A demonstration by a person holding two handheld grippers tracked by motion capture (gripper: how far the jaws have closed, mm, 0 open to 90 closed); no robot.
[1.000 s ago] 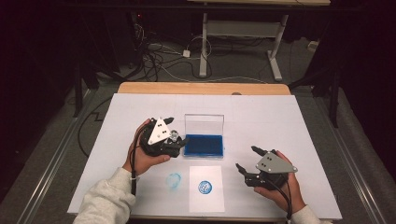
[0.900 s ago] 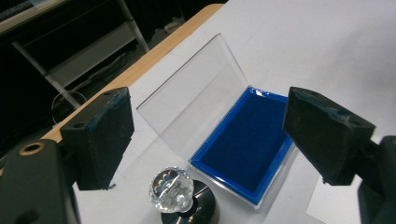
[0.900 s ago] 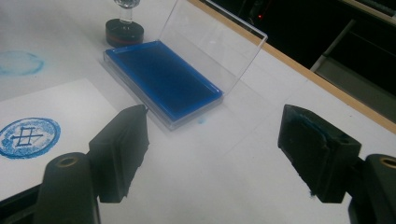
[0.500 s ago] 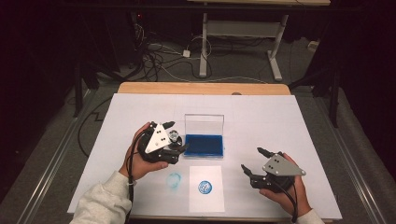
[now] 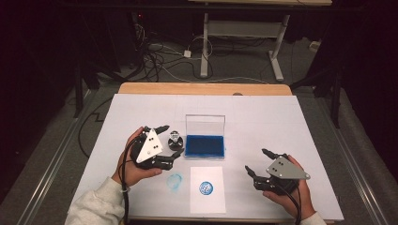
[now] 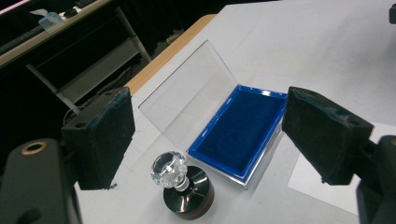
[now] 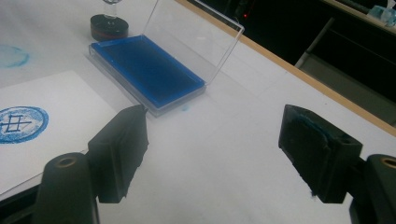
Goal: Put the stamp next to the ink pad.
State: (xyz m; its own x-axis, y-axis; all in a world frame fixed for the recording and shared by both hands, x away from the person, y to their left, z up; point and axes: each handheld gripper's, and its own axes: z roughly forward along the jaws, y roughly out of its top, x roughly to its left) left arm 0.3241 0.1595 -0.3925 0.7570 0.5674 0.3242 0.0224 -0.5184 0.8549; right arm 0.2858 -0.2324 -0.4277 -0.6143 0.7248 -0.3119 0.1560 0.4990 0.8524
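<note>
Two grippers are out over the worktop (image 5: 281,117), and my left gripper (image 5: 165,145) is the nearer one to the stamp (image 5: 175,139). Its jaws stand wide apart with nothing between them. In the left gripper view the stamp (image 6: 183,184) sits low between the jaws, upright, its clear knob above a dark round base, so its long axis runs vertical. It stands just beside the left end of the open ink pad (image 5: 204,146), apparently touching it, so I judge the close must come from the free side. My right gripper (image 5: 259,163) hangs well apart, jaws spread and empty, beyond the printed paper (image 5: 207,190). Open room lies left of the stamp.
</note>
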